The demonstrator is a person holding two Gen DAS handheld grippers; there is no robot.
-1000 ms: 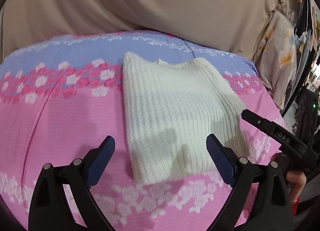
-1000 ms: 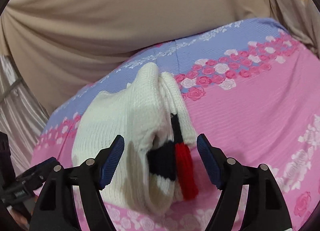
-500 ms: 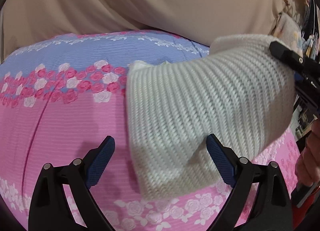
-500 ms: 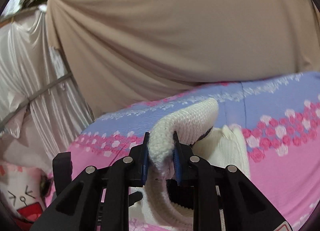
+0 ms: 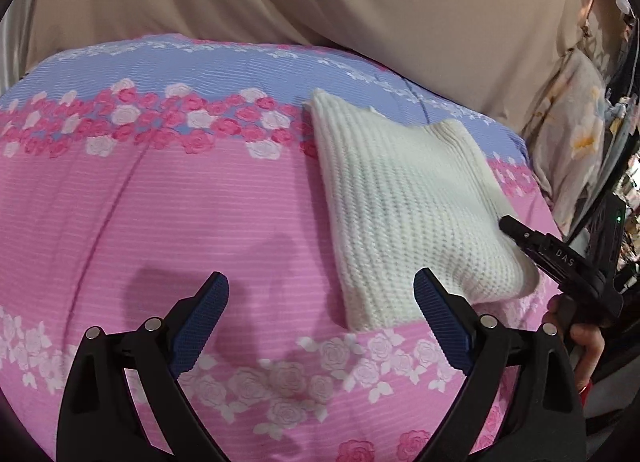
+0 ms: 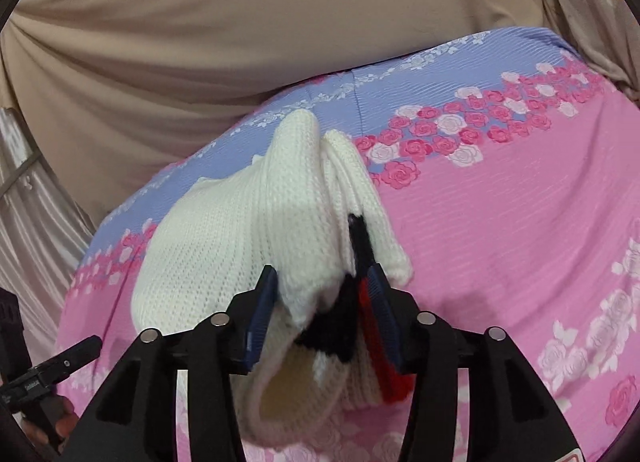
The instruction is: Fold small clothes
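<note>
Bedspread (image 5: 160,221): sweater (image 5: 408,213) lowered again, right gripper (image 6: 320,302) clamped.

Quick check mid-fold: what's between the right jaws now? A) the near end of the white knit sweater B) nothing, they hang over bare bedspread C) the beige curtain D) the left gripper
A: in the right wrist view the right gripper has its jaws closed in on the near end of the white knit sweater, by its navy and red trim.

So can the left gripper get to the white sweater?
Probably yes. The left gripper hangs open over bare bedspread, and the white sweater lies just ahead to its right, nothing between.
</note>
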